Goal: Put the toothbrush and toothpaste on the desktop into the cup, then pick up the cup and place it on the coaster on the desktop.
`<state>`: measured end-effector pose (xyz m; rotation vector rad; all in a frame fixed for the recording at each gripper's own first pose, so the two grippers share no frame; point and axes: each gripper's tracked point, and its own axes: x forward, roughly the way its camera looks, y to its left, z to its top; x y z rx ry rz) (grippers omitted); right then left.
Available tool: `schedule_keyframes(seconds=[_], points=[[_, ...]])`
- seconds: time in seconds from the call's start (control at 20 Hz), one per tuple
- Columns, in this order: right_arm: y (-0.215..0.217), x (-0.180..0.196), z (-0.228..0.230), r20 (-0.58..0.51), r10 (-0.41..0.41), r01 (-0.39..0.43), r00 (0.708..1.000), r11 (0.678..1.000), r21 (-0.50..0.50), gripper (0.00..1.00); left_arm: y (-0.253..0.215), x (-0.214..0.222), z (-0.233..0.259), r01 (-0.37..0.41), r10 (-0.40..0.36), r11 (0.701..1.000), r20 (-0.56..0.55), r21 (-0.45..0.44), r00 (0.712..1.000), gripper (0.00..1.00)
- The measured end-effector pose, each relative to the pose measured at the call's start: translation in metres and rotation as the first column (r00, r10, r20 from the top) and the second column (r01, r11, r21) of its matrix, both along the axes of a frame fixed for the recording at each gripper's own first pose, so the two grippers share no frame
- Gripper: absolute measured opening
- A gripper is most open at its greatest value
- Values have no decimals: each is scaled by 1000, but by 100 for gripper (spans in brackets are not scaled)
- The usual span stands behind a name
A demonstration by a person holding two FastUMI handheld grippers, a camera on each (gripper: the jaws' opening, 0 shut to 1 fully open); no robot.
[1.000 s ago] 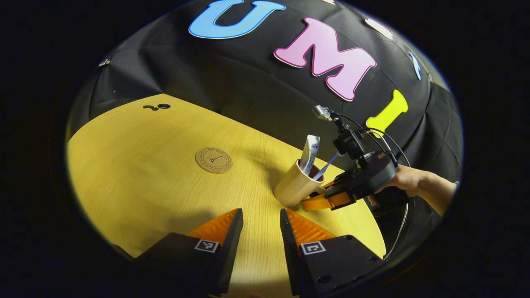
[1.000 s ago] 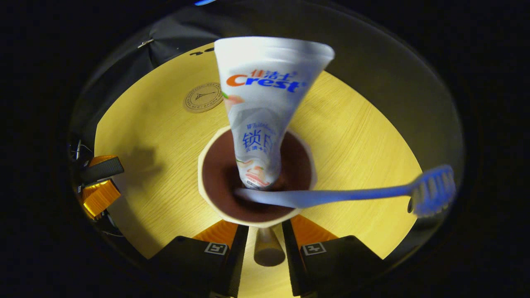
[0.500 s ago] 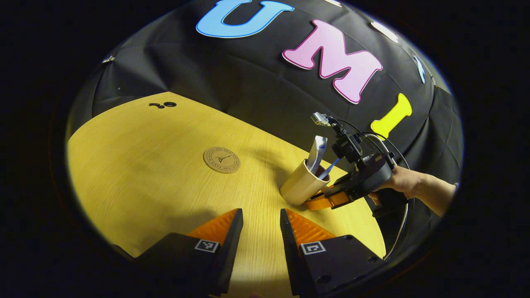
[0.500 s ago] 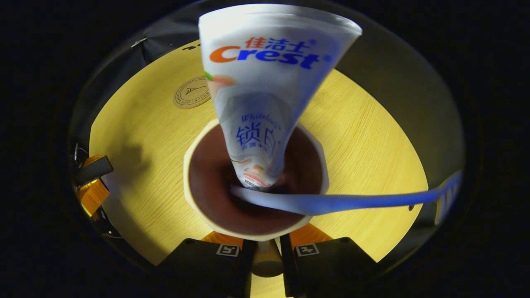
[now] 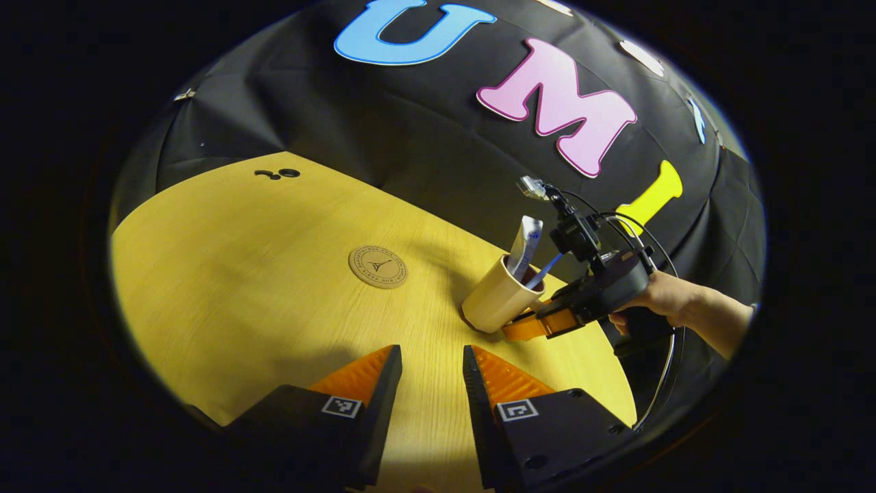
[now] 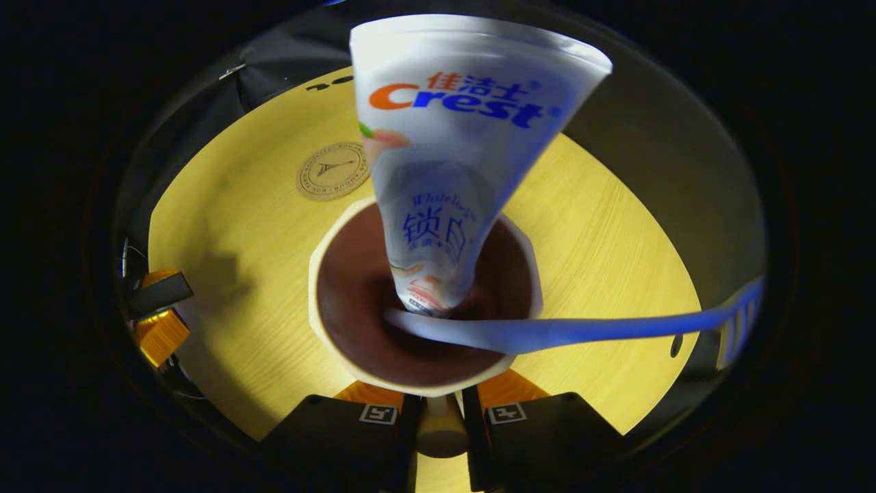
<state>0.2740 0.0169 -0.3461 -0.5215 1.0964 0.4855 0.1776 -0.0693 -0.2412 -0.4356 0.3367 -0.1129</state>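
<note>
Yellow wood-grain desktop [image 5: 239,274] runs under a black cloth wall, and the risks sit along it from left to right. Farthest left in the left gripper view, the coaster [image 5: 377,266] lies flat and bare, well apart from the cup [image 5: 498,302]. The left gripper [image 5: 431,383] hovers low over the desktop with its fingers parted around nothing; I judge it harmless unless it strays into the carrying path.

Moving right, the cup stands tilted, with the toothpaste [image 5: 525,238] and toothbrush [image 5: 545,268] both inside and leaning out past the rim. The right gripper [image 5: 530,327], held by a hand [image 5: 660,298], meets the cup at its handle side. In the right gripper view the right gripper [image 6: 439,418] has its fingers drawn in on the cup's handle [image 6: 438,431], which fills the narrow gap between them, so it appears clamped there.

That grip is the likely weak point. Held by the handle alone, the cup [image 6: 356,356] could swing or twist during the carry. The toothpaste [image 6: 458,178] stands tall and top-heavy, and the toothbrush [image 6: 582,332] juts far over the rim to the right; a jolt or a steep tilt could tip either out. Setting down off-centre would leave the cup overhanging the coaster [image 6: 332,171].
</note>
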Motion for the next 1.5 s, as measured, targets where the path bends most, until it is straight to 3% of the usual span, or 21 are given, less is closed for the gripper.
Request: schedule_keyframes(seconds=[0.1,0.2,0.25,0.3,0.6,0.65,0.7,0.8,0.95,1.0,1.05,1.15,1.2,1.3,1.45,1.5], points=[[20,4,4,-2,-1,1,1000,1000,29,28,8,-5,1,-5,5,1000,0,0,1000,58],[38,10,7,3,6,-6,1000,999,43,33,19,-10,1,-14,14,1000,-4,3,1000,58],[49,15,9,9,13,-14,1000,999,44,28,23,-12,0,-20,20,1000,-6,2,1000,58],[59,18,10,9,19,-20,1000,999,48,33,27,-13,1,-26,26,1000,-5,-1,1000,57],[117,31,8,4,55,-55,999,996,72,33,55,-26,3,-55,55,998,-9,6,998,57],[124,34,6,6,64,-64,998,996,68,37,58,-28,3,-62,62,998,-9,6,998,58],[133,35,3,6,74,-74,997,995,62,32,62,-30,3,-68,68,998,-12,7,998,57],[145,38,1,-1,82,-82,997,994,67,33,69,-35,3,-78,78,997,-17,-1,997,57],[156,43,0,2,90,-90,996,994,54,33,78,-41,1,-91,91,996,-24,-5,996,58],[158,44,-1,2,92,-92,996,995,46,37,79,-43,1,-94,94,996,-27,-7,995,58],[161,45,-2,-1,90,-90,996,995,47,33,81,-45,0,-97,97,995,-30,-8,995,58],[166,46,-2,-10,85,-84,996,995,52,33,84,-48,-1,-103,102,995,-32,-10,994,58],[166,46,-2,-9,87,-86,996,995,50,37,84,-48,-1,-105,104,994,-33,-11,994,57],[168,46,-4,-11,91,-90,996,995,39,32,86,-50,0,-108,108,994,-33,-13,994,58],[175,47,-14,-22,94,-93,995,995,27,37,86,-53,0,-111,111,994,-33,-12,993,57],[172,45,-15,-24,101,-100,995,995,12,33,86,-53,0,-114,113,993,-34,-12,993,58]])
